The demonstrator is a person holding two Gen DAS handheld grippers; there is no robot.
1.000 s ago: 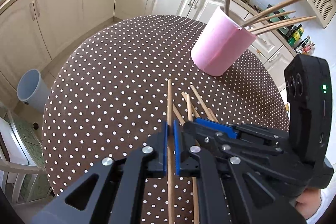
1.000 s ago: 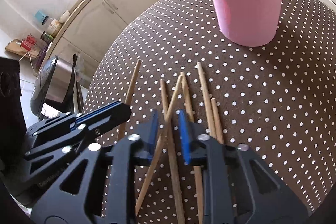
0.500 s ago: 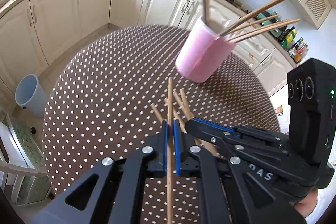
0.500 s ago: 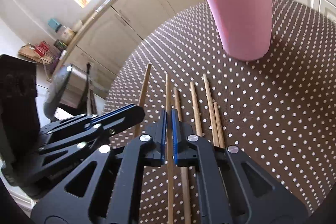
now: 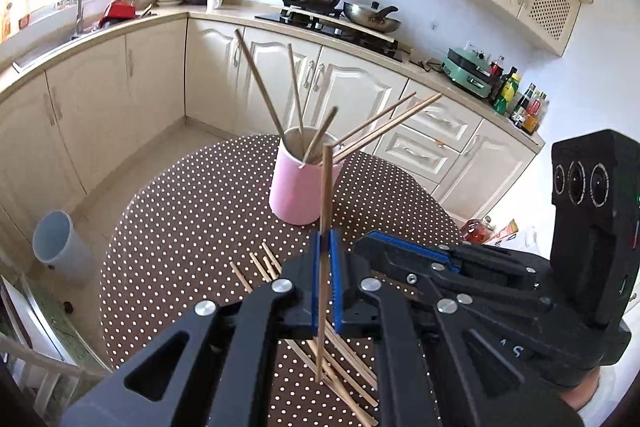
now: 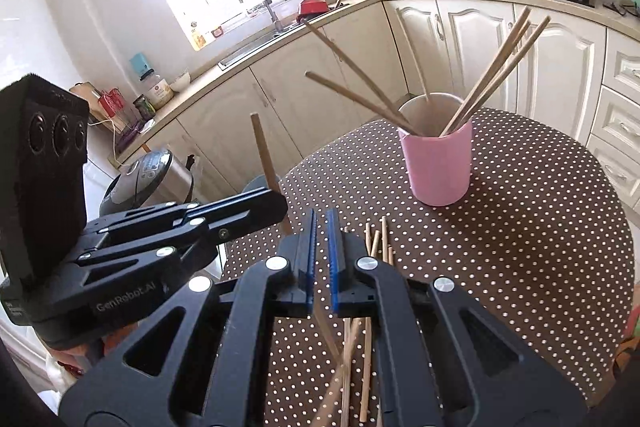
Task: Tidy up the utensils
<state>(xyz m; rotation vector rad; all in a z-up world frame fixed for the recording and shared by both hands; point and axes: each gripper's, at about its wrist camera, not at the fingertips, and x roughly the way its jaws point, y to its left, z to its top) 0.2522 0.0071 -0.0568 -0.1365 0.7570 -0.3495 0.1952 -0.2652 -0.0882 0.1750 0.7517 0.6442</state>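
Kitchen setting; round table point(image 5: 168, 227) with brown dotted cloth, cream cabinets behind. Pink cup point(image 5: 300, 187) stands on the far half of the table, several chopsticks already leaning out of it.

Left gripper point(image 5: 325, 259): pads pressed together on one chopstick point(image 5: 326, 195), held near mid-length, stick nearly upright, its top in line with the cup.

Right gripper point(image 6: 320, 243): jaws drawn close. A blurred stick point(image 6: 326, 331) runs beneath the palm behind the pads; whether it is truly pinched cannot be told from the right wrist view, since nothing shows beyond the fingertips.

Loose chopsticks point(image 6: 374, 247) lie in a rough bundle on the cloth, near side, below both grippers, well short of the cup.

Handling judgement: sticks are light, stiff, thin and smooth, so likely to pivot or slide in a two-pad pinch. Grip near the middle for balance. Lower tip-first into the cup mouth, steering clear of the leaning sticks. The cup looks light enough to tip if knocked.
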